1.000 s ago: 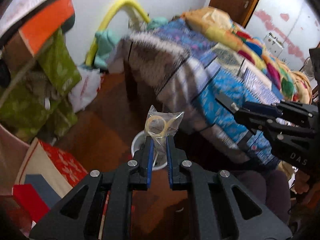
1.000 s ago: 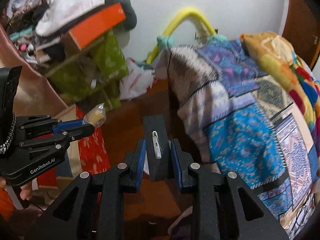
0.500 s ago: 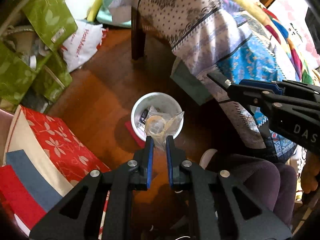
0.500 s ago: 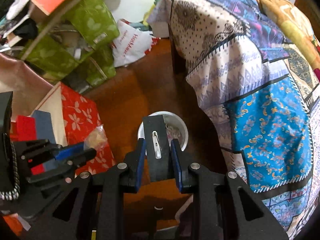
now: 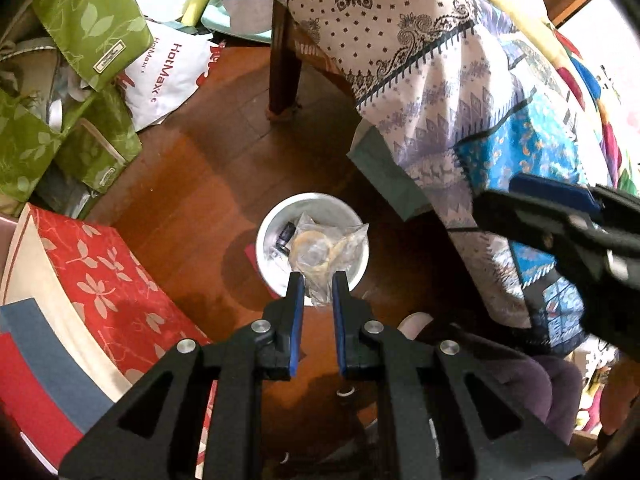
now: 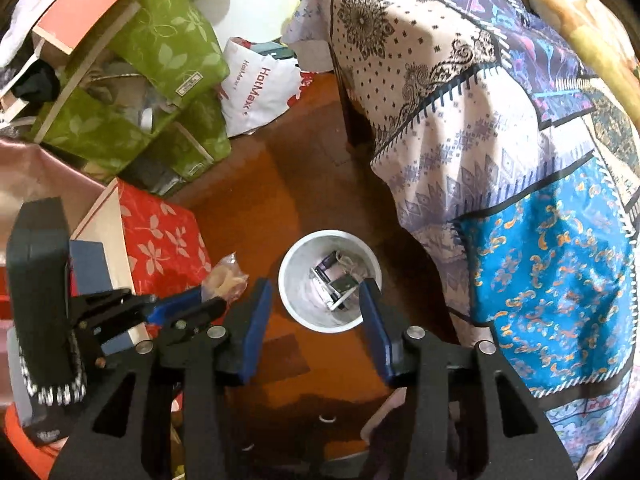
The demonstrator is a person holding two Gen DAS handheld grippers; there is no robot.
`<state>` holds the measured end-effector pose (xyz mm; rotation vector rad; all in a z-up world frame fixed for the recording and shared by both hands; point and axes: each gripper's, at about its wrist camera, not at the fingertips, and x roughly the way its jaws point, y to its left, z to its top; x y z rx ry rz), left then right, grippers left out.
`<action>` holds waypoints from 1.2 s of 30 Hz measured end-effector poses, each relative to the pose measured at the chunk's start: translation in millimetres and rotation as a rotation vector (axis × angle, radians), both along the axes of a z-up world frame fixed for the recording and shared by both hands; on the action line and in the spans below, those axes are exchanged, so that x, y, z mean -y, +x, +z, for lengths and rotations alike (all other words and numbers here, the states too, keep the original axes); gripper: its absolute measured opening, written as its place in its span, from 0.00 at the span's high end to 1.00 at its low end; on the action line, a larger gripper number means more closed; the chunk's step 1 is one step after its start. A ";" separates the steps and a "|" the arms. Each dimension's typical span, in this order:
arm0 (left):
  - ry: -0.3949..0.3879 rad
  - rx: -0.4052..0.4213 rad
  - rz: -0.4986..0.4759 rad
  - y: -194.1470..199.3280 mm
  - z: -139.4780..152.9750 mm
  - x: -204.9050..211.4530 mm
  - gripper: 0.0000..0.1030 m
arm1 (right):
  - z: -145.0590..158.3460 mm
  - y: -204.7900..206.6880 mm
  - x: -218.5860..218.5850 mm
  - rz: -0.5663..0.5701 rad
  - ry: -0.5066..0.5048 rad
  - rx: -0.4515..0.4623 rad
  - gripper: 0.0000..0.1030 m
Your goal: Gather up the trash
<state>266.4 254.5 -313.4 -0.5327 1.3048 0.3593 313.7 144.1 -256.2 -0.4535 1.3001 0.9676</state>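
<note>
Now the left hand-held gripper [image 5: 314, 286] pinches a plastic bag [image 5: 320, 246], while the right hand-held gripper [image 6: 316, 308] is opening, empty.

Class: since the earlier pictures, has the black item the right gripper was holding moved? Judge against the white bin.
Yes. It has left the right gripper, whose jaws are opening with nothing between them, and appears to lie inside the white bin.

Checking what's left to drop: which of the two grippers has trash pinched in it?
The left gripper: it pinches a clear plastic bag above the white bin. The right gripper is opening with nothing between its jaws.
</note>
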 end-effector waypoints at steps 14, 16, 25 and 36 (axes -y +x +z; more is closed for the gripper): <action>0.040 0.111 0.034 9.0 69.1 8.9 0.54 | 67.4 -11.6 87.8 -0.112 0.114 0.138 0.59; 0.059 0.156 0.010 3.0 95.2 17.9 0.54 | 88.8 -20.9 109.5 -0.149 0.154 0.191 0.59; 0.171 0.451 -0.108 -46.6 230.6 80.4 0.54 | 197.2 -91.7 209.4 -0.285 0.364 0.466 0.59; 0.263 0.851 -0.266 -166.6 323.1 187.1 0.54 | 254.8 -198.1 309.2 -0.548 0.559 0.713 0.59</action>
